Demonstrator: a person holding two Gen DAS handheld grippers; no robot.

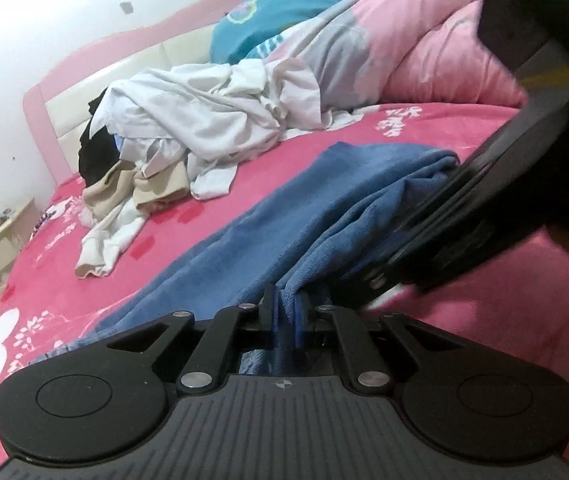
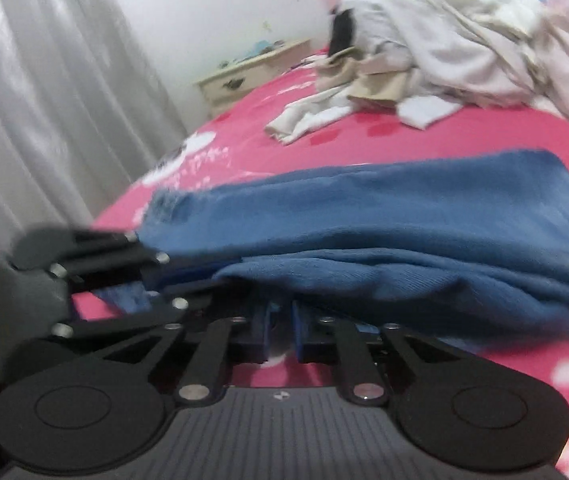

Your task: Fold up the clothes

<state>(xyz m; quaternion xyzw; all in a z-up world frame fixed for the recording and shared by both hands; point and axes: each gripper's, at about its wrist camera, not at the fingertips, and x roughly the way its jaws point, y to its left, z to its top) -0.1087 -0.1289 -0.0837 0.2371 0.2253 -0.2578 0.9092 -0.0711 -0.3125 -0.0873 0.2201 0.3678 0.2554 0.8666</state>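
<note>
A blue garment (image 1: pixel 284 216) lies folded over on the pink bed sheet (image 1: pixel 64 280). My left gripper (image 1: pixel 286 312) is shut on its near edge, with cloth pinched between the blue pads. My right gripper (image 2: pixel 280 320) sits at the garment's (image 2: pixel 364 216) edge with the cloth bunched over its narrowly parted pads; a grip is not clear. The right gripper also shows in the left wrist view (image 1: pixel 368 280), close beside the left one. The left gripper shows in the right wrist view (image 2: pixel 148 258), clamped on the garment's left corner.
A heap of white, beige and black clothes (image 1: pixel 172 140) lies further up the bed. A pink and grey duvet (image 1: pixel 424 40) and a teal pillow (image 1: pixel 284 8) are by the headboard. A cream nightstand (image 2: pixel 252 68) and a curtain (image 2: pixel 44 100) stand beside the bed.
</note>
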